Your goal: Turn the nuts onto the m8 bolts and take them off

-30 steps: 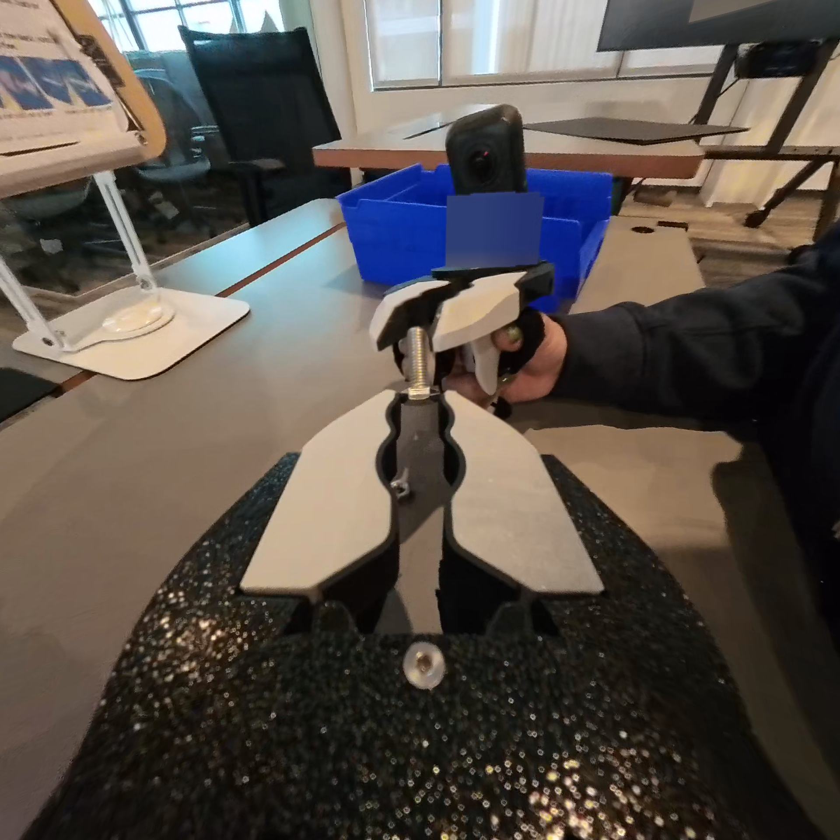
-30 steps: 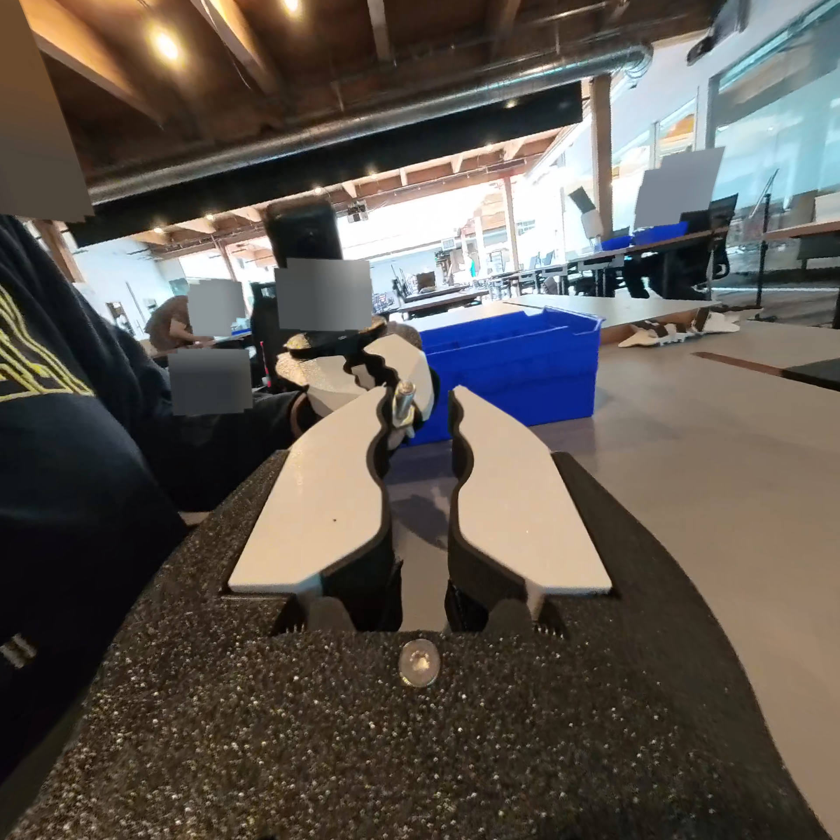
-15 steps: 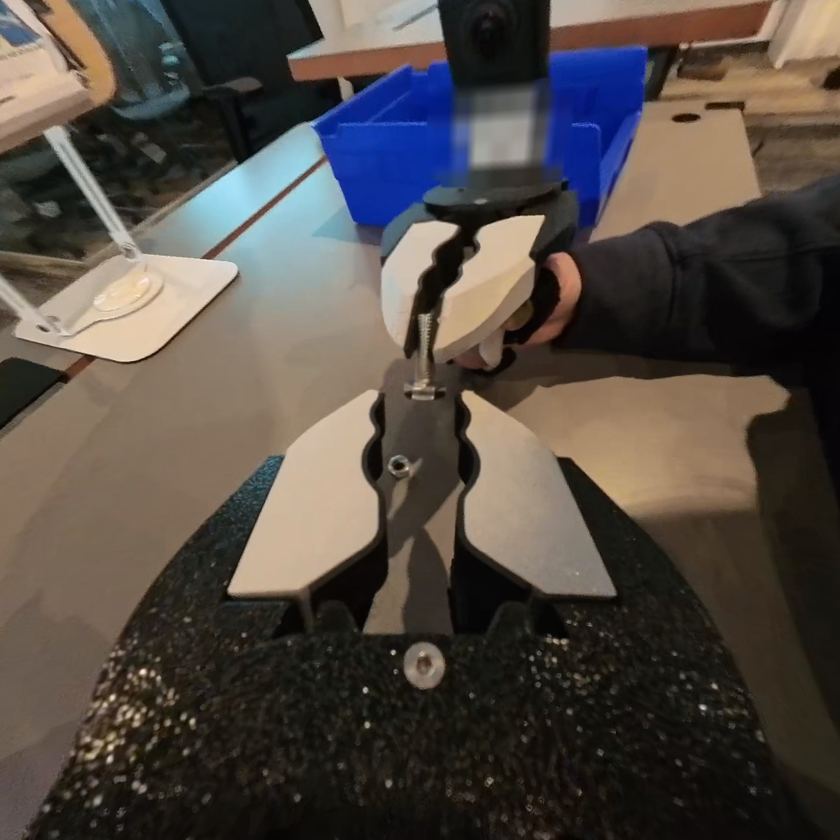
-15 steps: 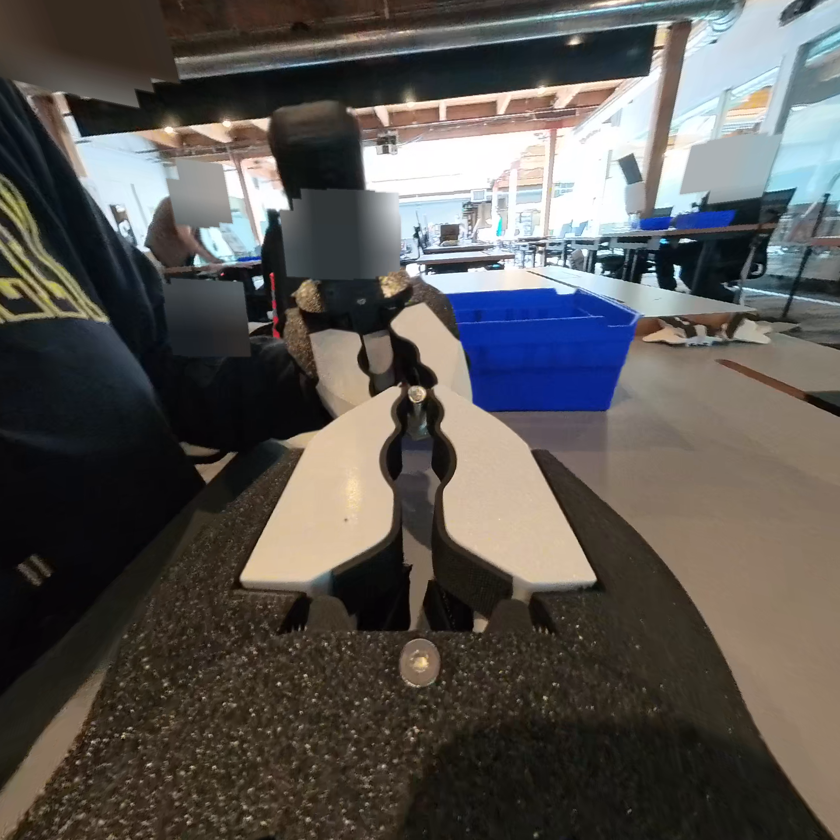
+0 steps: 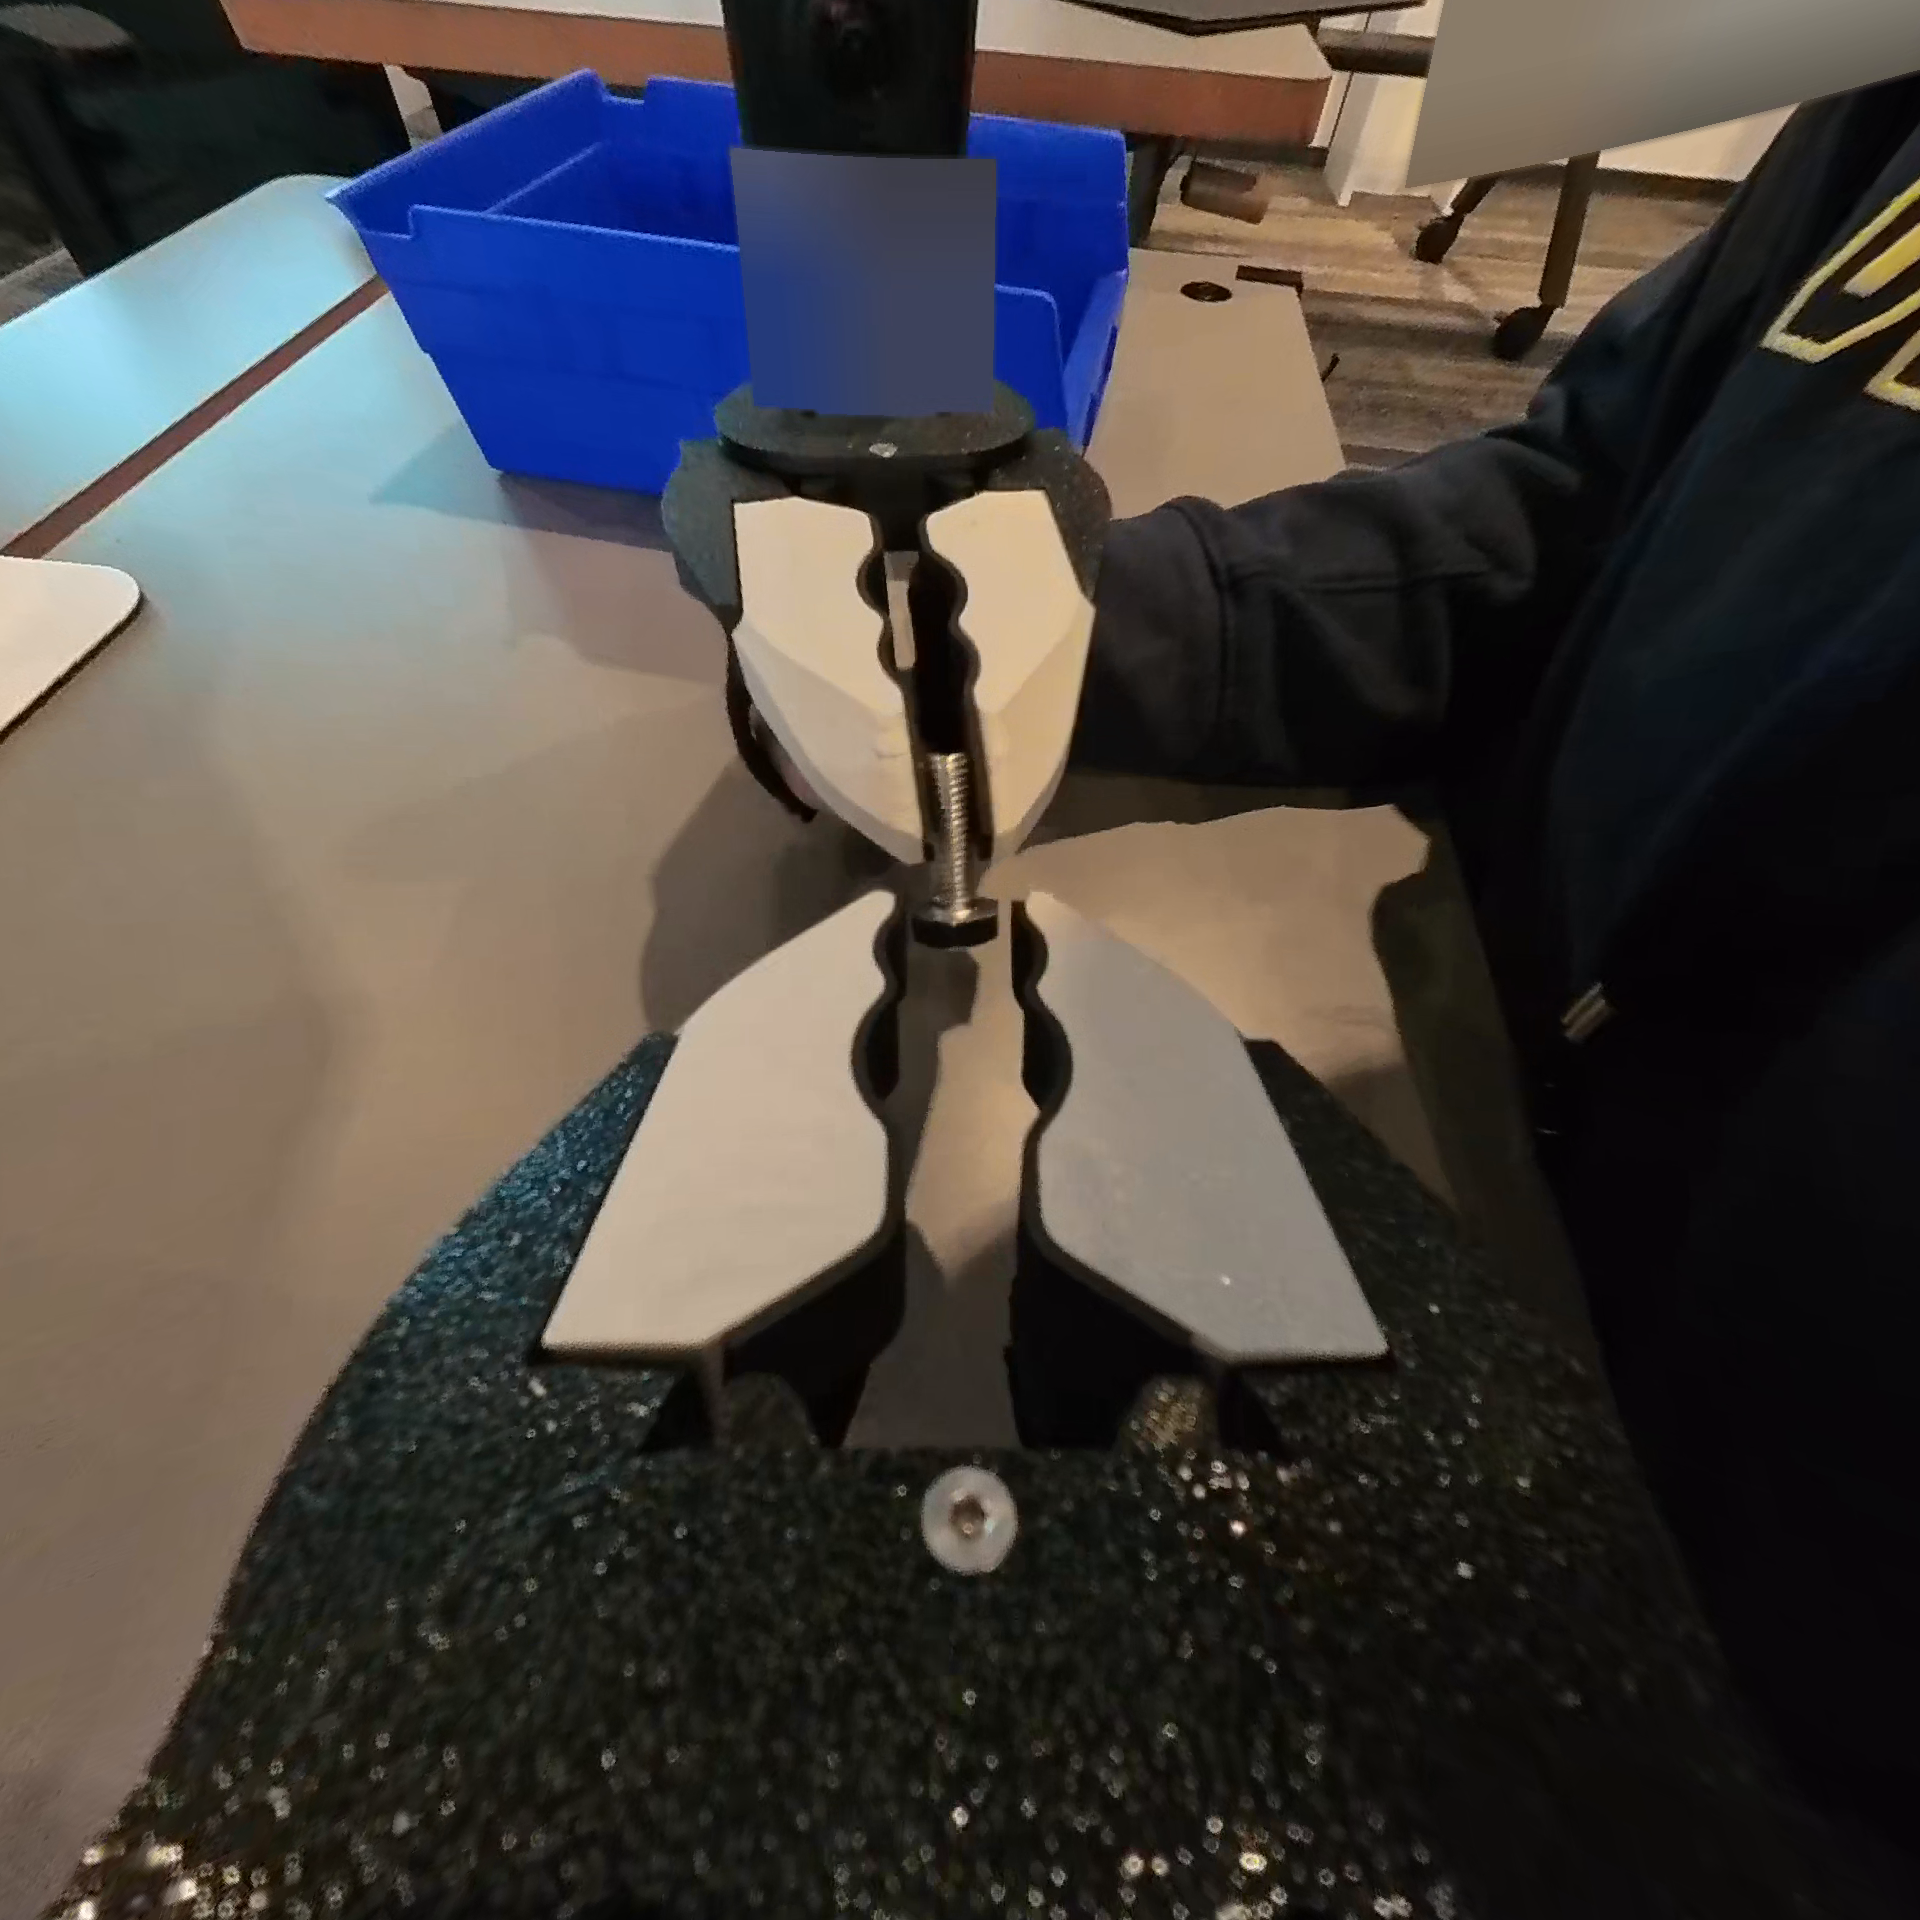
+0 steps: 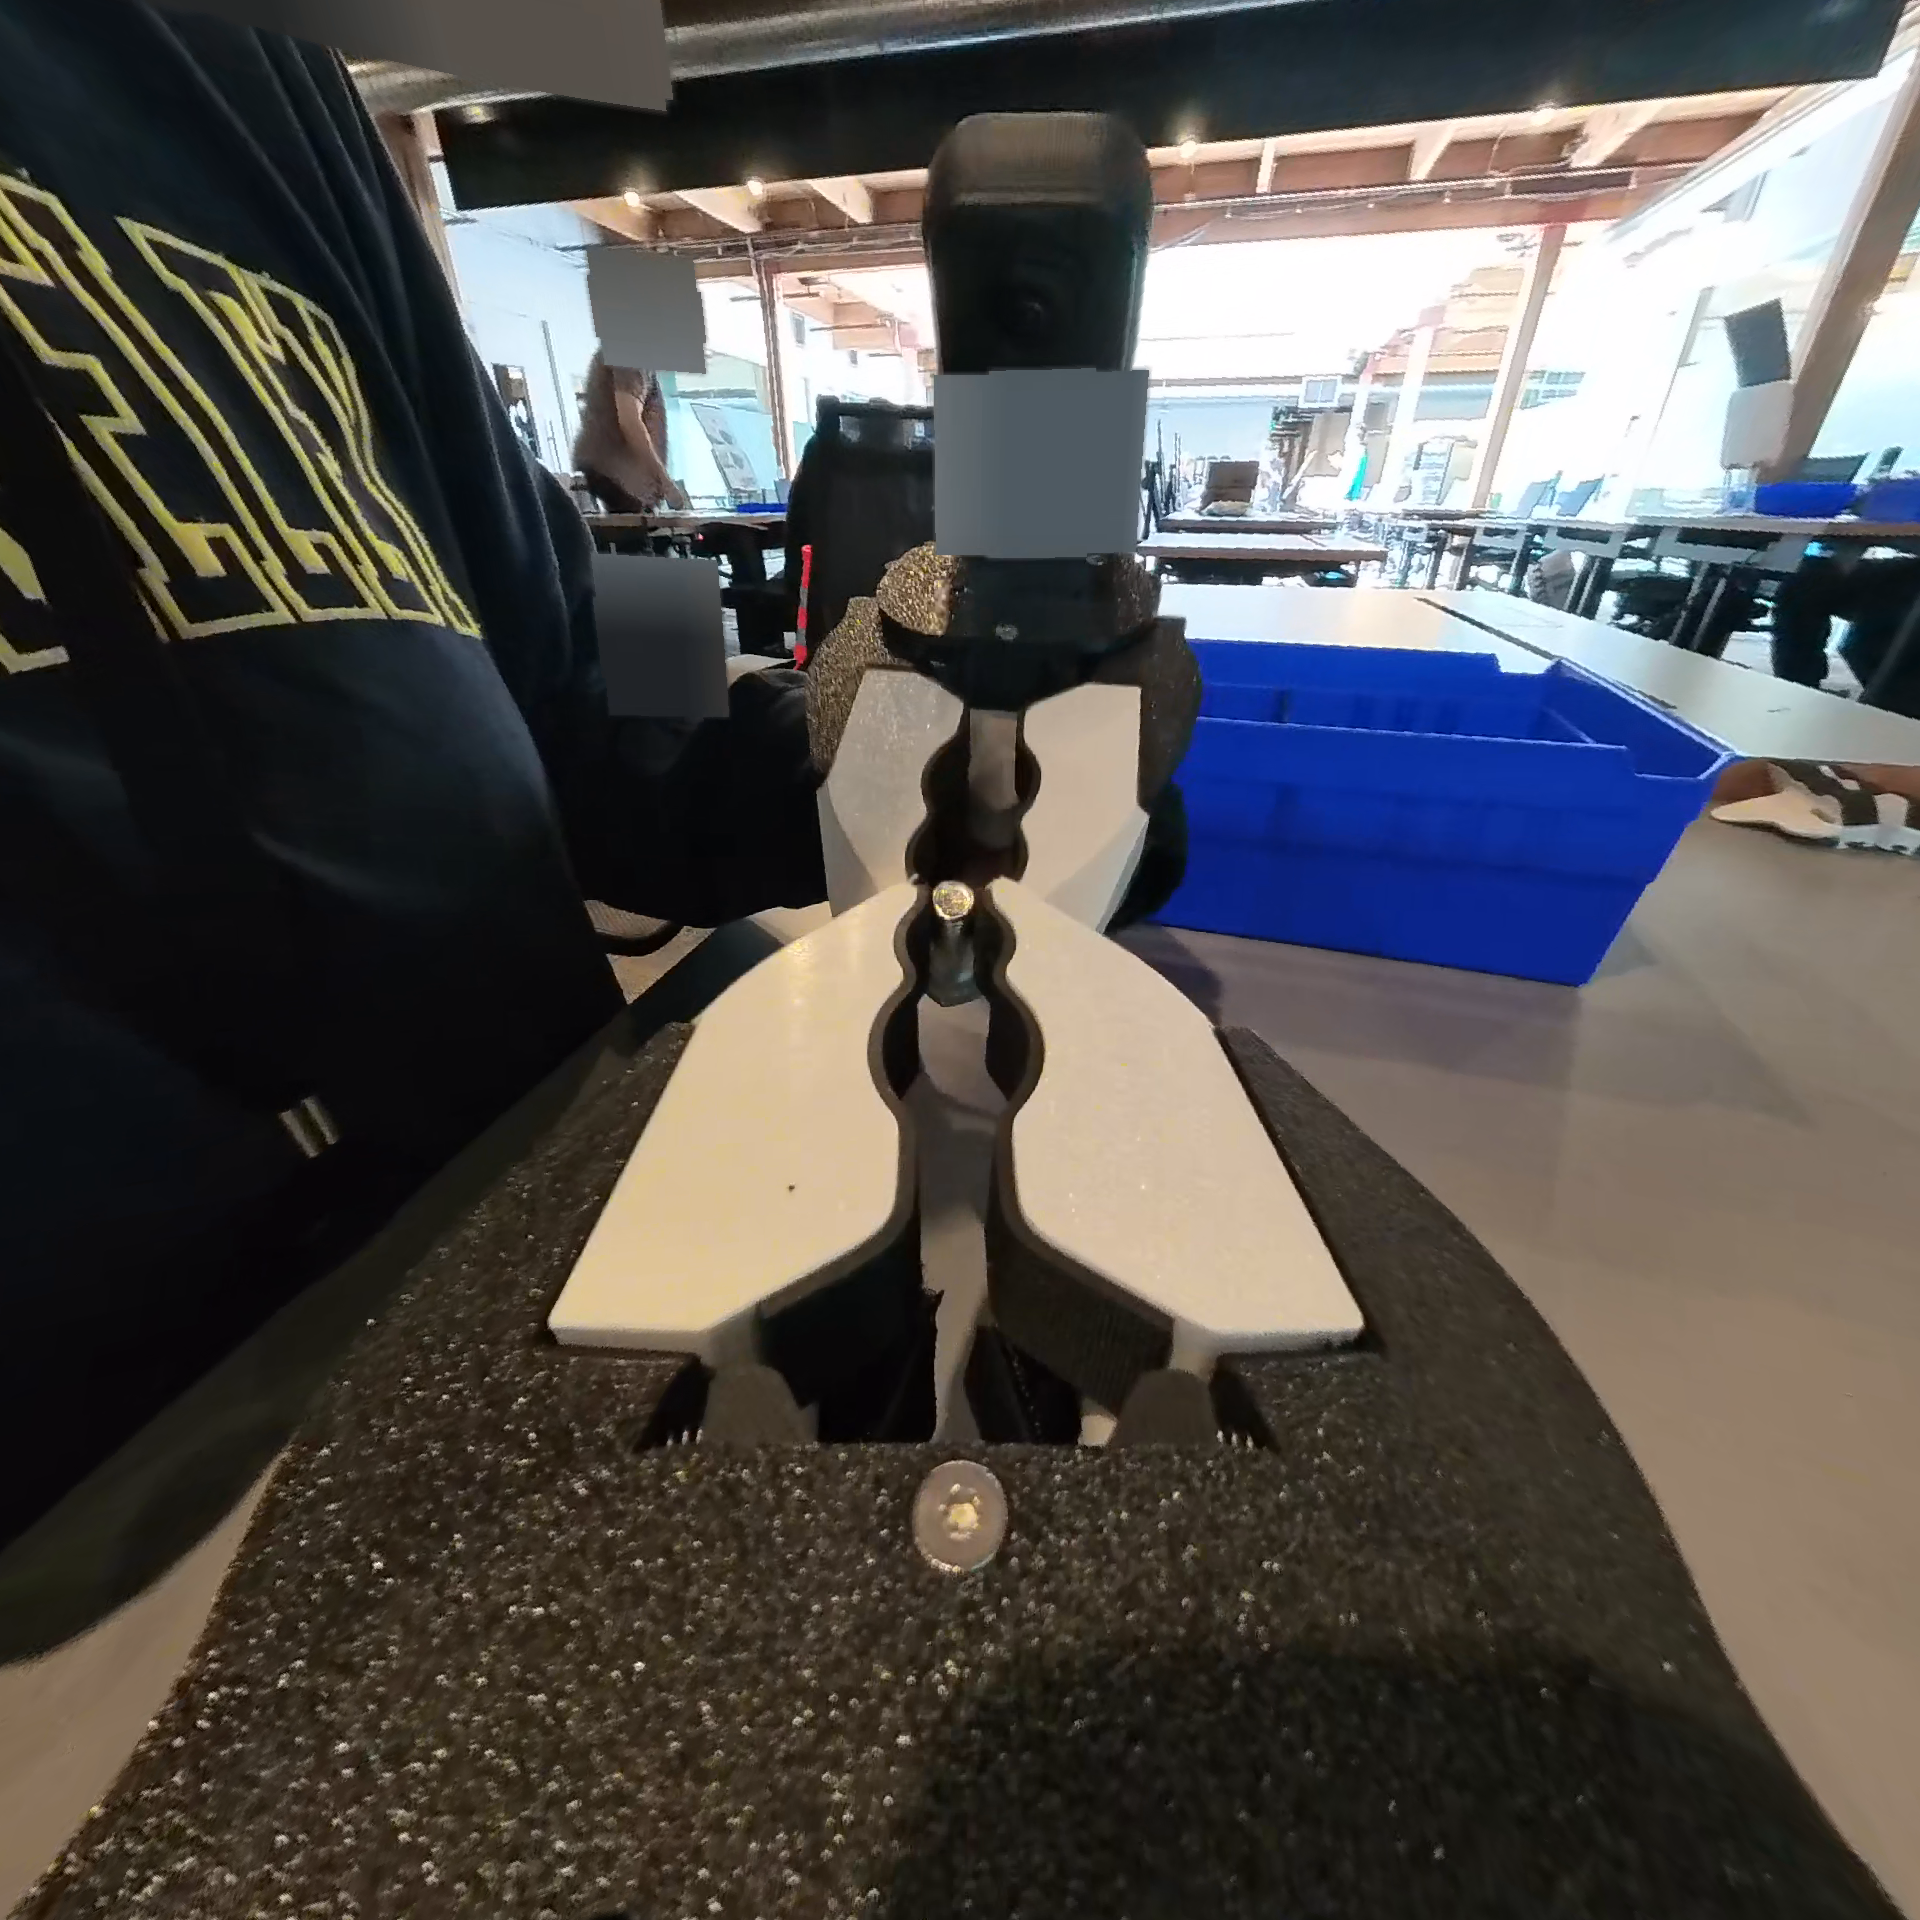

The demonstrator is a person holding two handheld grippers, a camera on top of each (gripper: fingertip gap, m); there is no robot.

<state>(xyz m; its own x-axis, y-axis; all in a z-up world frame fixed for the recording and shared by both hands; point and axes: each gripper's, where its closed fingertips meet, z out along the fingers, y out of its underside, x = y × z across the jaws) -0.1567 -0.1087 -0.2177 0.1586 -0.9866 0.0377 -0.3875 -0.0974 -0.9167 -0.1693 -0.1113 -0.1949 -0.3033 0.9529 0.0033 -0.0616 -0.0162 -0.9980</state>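
While unreadable, yellow sweatshirt lettering.

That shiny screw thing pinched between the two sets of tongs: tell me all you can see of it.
The bolt is bright silvery metal, with a ridged thread along its shaft and a hexagonal head at its lower end. It stands roughly upright above the grey table. The right tongs pinch the shaft. The head sits between the tips of the left tongs; whether they press on it is unclear. No nut shows on it.

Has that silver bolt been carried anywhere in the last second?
Yes. In the left wrist view the bolt, pinched in the right claw, has come nearer and sits farther below the blue bin.
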